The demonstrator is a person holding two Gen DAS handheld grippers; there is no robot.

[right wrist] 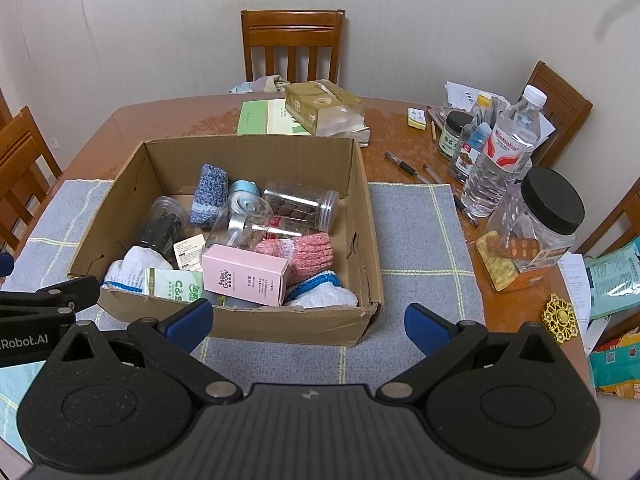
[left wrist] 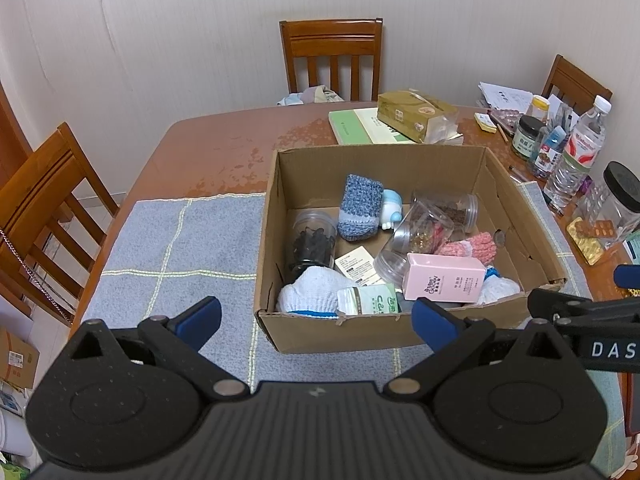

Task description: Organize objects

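- Two grippers hover short of the near wall of an open cardboard box [left wrist: 496, 172]; the left gripper [left wrist: 316, 314] has its blue-padded fingers spread wide and holds nothing, and the right gripper [right wrist: 309, 322] is likewise wide and empty.
- The box sits on a grey checked table mat [left wrist: 176, 240] near the front edge of a brown wooden table [left wrist: 224, 140], and its high cardboard walls ring everything inside.
- Inside, a pink carton [right wrist: 244, 274] lies on its side at the near middle, leaning over a clear empty-looking jar [right wrist: 240, 220].
- A white knitted sock [right wrist: 132, 268] and a green-and-white packet [right wrist: 176, 284] fill the near left corner; a jar of dark pieces [right wrist: 164, 220] lies just behind them.
- A blue-grey knitted sock [right wrist: 208, 194] stands toward the back, beside a small pale blue toy [right wrist: 242, 194] and a jar of brown contents [right wrist: 300, 202] lying on its side.
- A pink knitted sock [right wrist: 308, 252] rests against the right wall above a white-and-blue knitted piece [right wrist: 324, 292].
- Beyond the box lie a green book [right wrist: 264, 116] and a golden tissue pack [right wrist: 320, 104].
- Along the table's right edge crowd a water bottle [right wrist: 504, 148], a black-lidded jar [right wrist: 540, 216], pens [right wrist: 404, 166] and blister packs [right wrist: 516, 246].
- Three wooden chairs [right wrist: 292, 44] stand around the table.
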